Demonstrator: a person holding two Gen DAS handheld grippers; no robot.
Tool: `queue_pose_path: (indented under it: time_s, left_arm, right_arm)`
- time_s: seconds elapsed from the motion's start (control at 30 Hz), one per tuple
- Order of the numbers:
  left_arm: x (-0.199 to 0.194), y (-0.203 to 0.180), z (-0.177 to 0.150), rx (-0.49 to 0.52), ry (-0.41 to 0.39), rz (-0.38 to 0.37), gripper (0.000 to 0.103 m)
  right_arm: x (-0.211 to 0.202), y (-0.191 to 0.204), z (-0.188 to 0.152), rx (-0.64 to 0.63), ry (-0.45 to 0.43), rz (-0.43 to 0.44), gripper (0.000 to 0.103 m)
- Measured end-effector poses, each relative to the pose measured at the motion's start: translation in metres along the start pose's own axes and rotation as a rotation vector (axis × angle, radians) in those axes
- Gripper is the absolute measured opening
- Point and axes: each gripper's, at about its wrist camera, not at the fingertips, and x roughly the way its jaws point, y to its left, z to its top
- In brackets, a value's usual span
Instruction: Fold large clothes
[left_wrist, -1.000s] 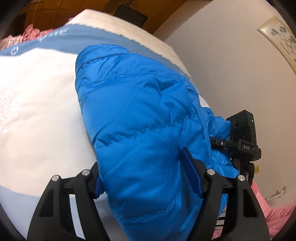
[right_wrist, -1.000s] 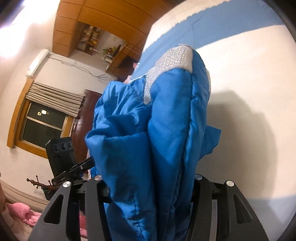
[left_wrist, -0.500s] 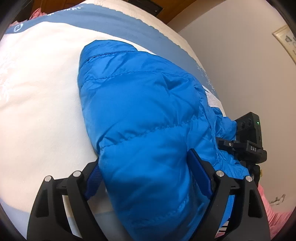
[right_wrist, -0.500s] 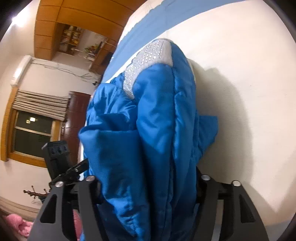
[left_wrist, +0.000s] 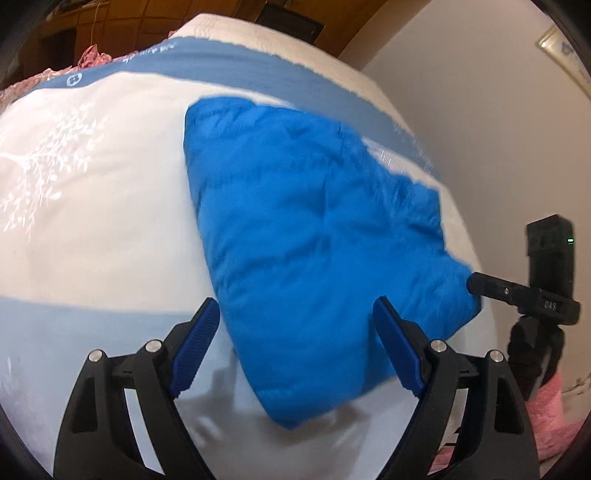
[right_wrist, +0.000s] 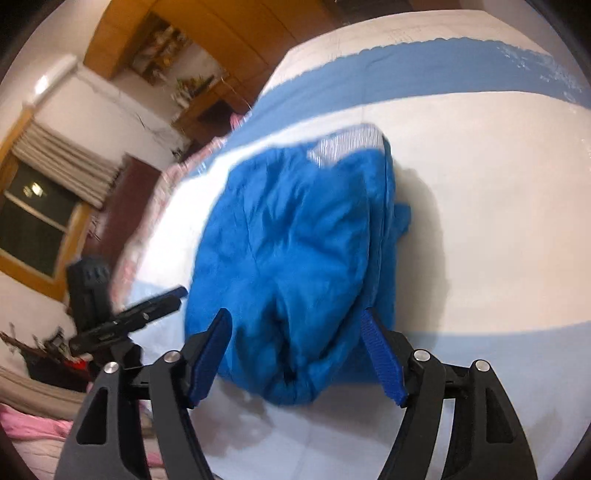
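Note:
A bright blue puffer jacket (left_wrist: 314, 236) lies folded in a bundle on the white and blue bed cover (left_wrist: 92, 229). My left gripper (left_wrist: 295, 343) is open, its blue pads either side of the jacket's near edge, holding nothing. In the right wrist view the same jacket (right_wrist: 295, 251) shows a silver sparkly patch (right_wrist: 347, 144) at its far end. My right gripper (right_wrist: 295, 350) is open and empty at the jacket's near end. Each gripper shows in the other's view: the right one (left_wrist: 517, 295) at the jacket's right corner, the left one (right_wrist: 122, 317) at its left.
The bed cover's blue band (left_wrist: 258, 70) runs across the far side. Pink bedding (left_wrist: 546, 417) lies beyond the bed's right edge, by a plain wall (left_wrist: 480, 110). A window with a blind (right_wrist: 40, 206), a dark door (right_wrist: 122, 206) and wooden cabinets (right_wrist: 184, 48) stand to the left.
Both grippers have opened and let go of the jacket, then drawn back. The jacket dropped from hanging in the air and now rests on the bed.

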Motion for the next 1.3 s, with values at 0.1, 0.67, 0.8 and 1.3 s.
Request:
queue_pose_path:
  time_s: [0.1, 0.67, 0.8, 1.3]
  left_arm:
    - [0.012, -0.003, -0.014, 0.016, 0.018, 0.029, 0.086]
    - [-0.02, -0.027, -0.023, 0.03, -0.027, 0.142, 0.088]
    - [-0.041, -0.041, -0.027, 0.034, -0.036, 0.196, 0.088]
    - [-0.104, -0.074, -0.062, 0.014, -0.139, 0.357, 0.096]
  right_arm:
    - [0.013, -0.013, -0.012, 0.041, 0.032, -0.044, 0.073]
    - [-0.013, 0.013, -0.049, 0.04, -0.037, -0.214, 0.088]
    - [-0.035, 0.045, -0.06, -0.011, -0.061, -0.271, 0.097]
    - [-0.064, 0.088, -0.082, -0.082, -0.076, -0.291, 0.099]
